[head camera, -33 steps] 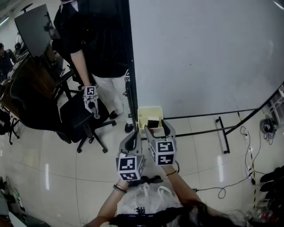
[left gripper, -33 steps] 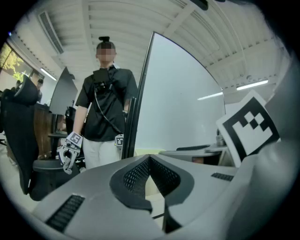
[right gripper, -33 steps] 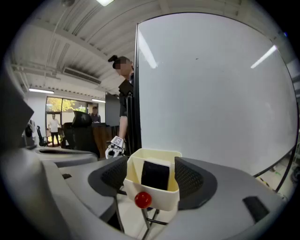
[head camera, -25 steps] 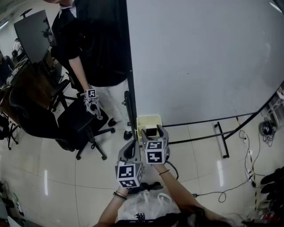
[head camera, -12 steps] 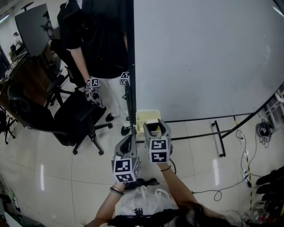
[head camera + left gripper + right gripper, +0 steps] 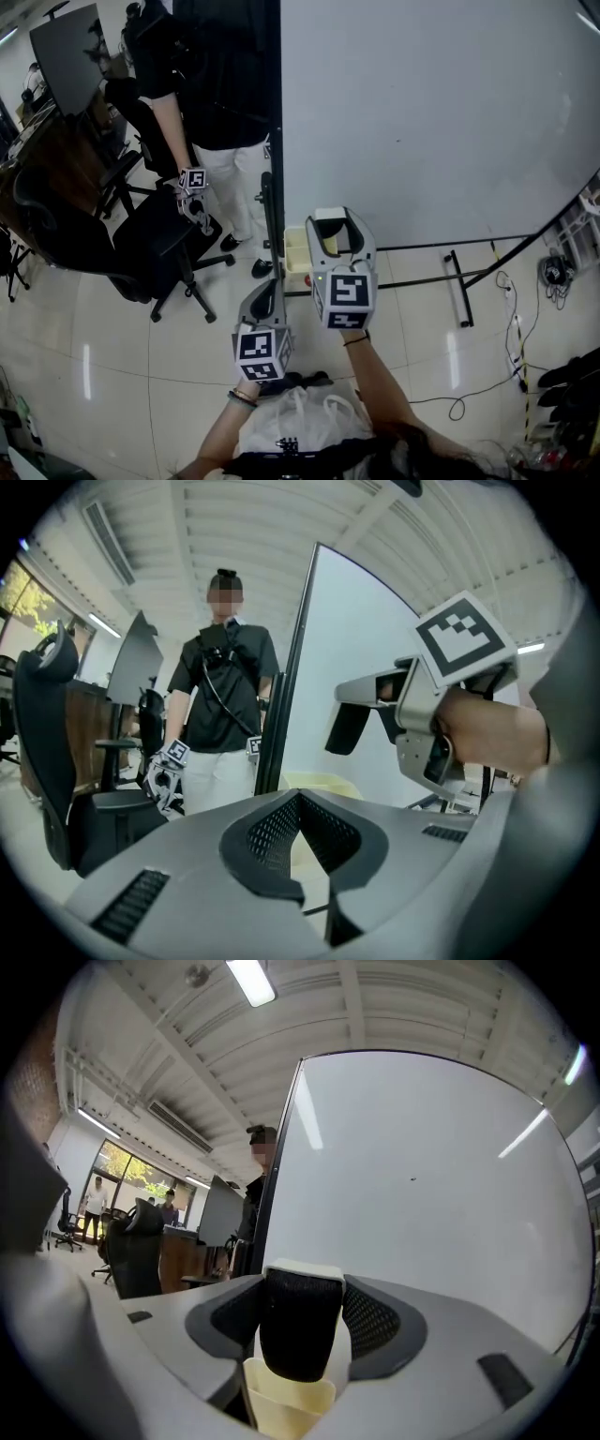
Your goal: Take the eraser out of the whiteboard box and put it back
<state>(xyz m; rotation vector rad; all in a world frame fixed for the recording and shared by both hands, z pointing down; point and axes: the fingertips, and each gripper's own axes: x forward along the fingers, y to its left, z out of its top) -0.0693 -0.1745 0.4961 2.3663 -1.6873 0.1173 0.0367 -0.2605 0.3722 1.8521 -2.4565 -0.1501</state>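
Right gripper jaws clamped on the eraser, dark felt side toward its camera, pale back on top. The eraser is out of the whiteboard box and held above it, not touching; in the right gripper view the box's open top sits at 6 o'clock under the eraser. Left gripper jaws together, nothing between them, at 7 o'clock from the right gripper, pointing toward the box. The box is pale yellow and sits at the foot of the whiteboard, just beside its black frame edge. The board is blank white and fills 12 to 3 o'clock of the head view. The floor is glossy light tile with lamp reflections. Black stand legs at 3 o'clock from the box, loose cables at 4 o'clock. Black office chair at 9 o'clock from the box. Second person in a black top at 11 o'clock, holding another gripper with a marker cube. Dark monitor at 10 o'clock. White plastic bag at 6 o'clock. Ribbed ceiling with a strip light.
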